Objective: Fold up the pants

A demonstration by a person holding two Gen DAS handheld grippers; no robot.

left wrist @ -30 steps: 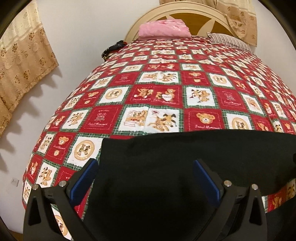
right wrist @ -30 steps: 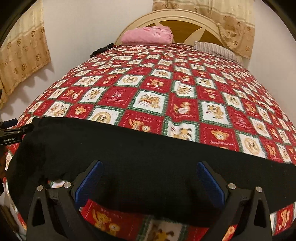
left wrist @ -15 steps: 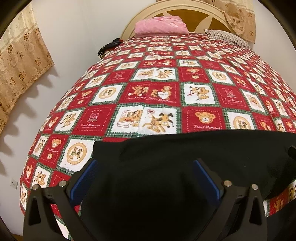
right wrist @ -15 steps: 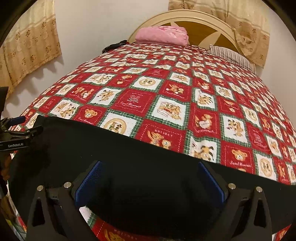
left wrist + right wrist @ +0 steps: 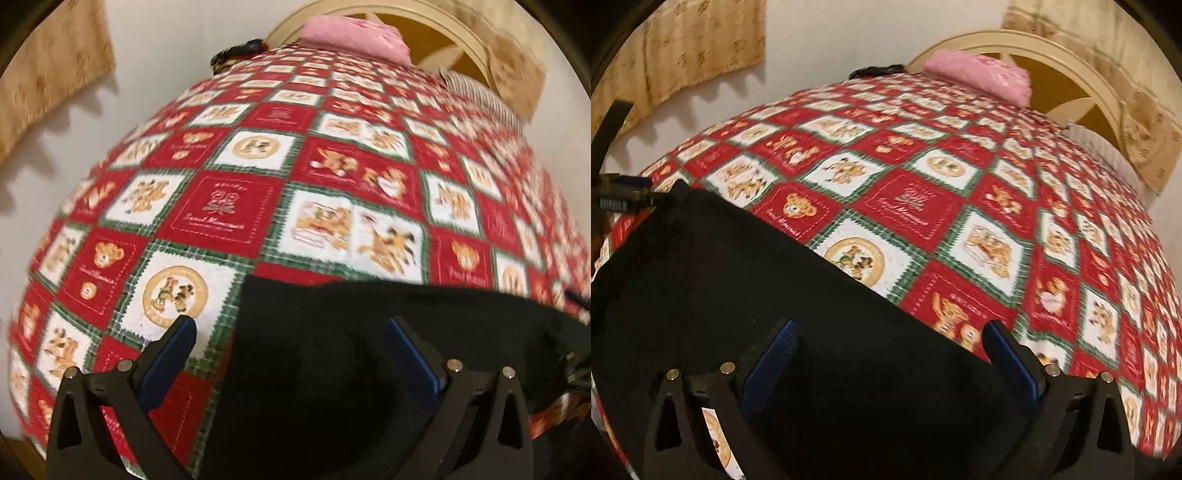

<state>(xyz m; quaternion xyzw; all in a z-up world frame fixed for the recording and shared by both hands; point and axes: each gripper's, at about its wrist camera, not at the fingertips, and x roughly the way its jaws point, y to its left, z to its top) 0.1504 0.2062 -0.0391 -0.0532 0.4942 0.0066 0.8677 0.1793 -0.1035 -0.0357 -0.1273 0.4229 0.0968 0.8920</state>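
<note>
Black pants [image 5: 332, 350] lay flat across the near edge of the teddy-bear quilt [image 5: 229, 218]. Left gripper [image 5: 291, 354] hovered w/ jaws apart over the pants' left end, nothing pinched. Right gripper [image 5: 890, 354] likewise spread wide over the cloth. Looked like the pre-grasp step; next probably needs both to drop, pinch an edge, then fold over.

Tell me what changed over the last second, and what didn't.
Both views swung left. The pants now sit right of centre in the left view, with the left gripper's left finger over bare quilt; in the right view they fill the lower left, under the right gripper. Unchanged: both jaws open, nothing gripped, pants flat on the quilt, pink pillow at the headboard.
</note>
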